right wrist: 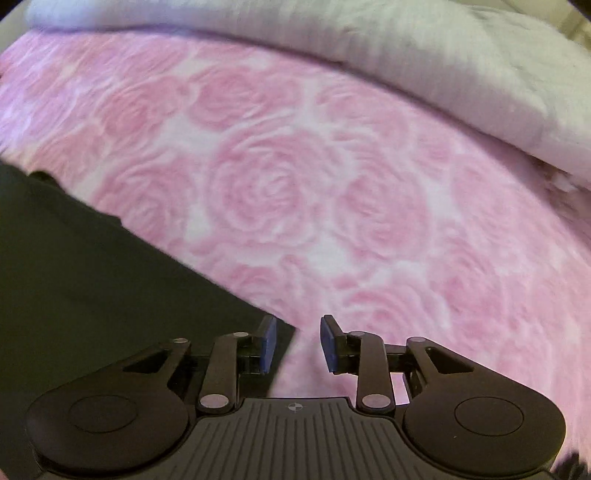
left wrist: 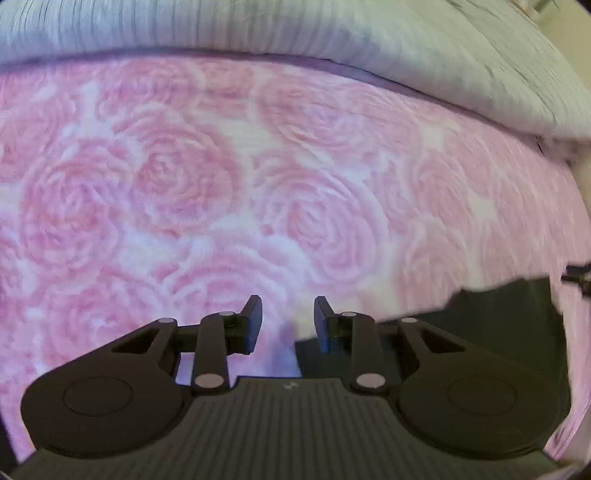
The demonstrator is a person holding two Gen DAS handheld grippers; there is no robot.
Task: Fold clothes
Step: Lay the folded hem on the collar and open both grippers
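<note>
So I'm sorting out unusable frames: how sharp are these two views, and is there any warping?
Left wrist view: rose blanket smeared by motion, left gripper crisp, strong fisheye bending of the white bedding. Right wrist view: dark garment edge blurred, right gripper sharp, same bending.

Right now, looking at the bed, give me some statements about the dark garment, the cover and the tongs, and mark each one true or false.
1. The dark garment lies on a pink rose-patterned cover. True.
2. The left tongs are clamped on the garment. False: their jaws stand apart, gripping nothing.
3. The right tongs are open with pink cover showing between them. True.
4. The garment is bright red. False: it is dark, near black.
5. A pale ribbed blanket lies along the far edge. True.
</note>
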